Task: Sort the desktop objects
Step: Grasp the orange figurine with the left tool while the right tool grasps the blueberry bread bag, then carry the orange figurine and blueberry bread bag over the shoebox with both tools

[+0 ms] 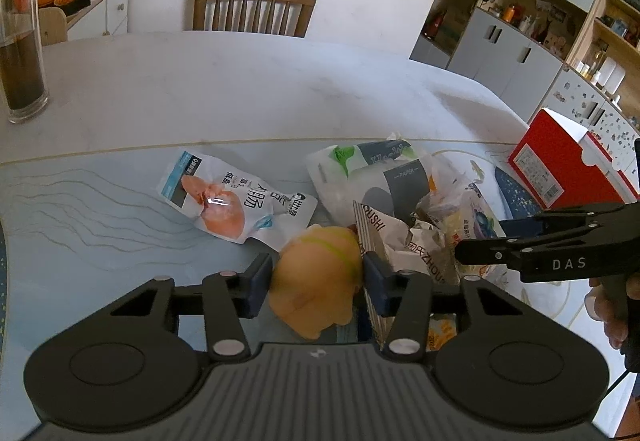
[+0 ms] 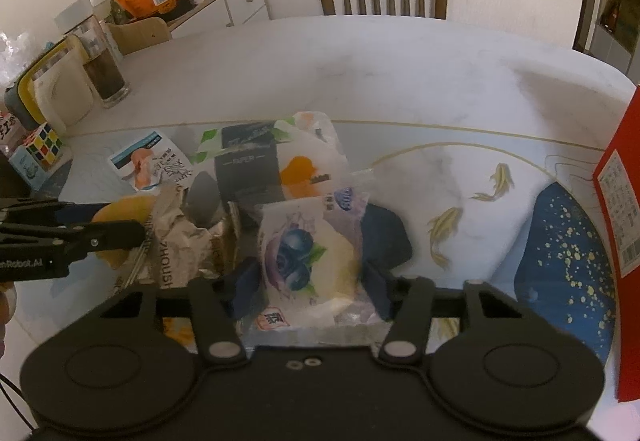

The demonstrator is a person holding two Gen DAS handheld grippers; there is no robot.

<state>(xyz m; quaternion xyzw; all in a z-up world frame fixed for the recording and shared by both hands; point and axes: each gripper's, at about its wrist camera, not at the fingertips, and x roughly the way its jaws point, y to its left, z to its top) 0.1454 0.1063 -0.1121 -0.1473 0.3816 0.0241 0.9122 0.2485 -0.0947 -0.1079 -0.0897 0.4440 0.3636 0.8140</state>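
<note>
The soft orange-yellow rounded toy lies on your tabletop at the near edge of the wrapper pile; your left tool is clamped on it. The clear packet with blueberry print holding a cream cake sits just right; your right tool presses both its sides.
</note>
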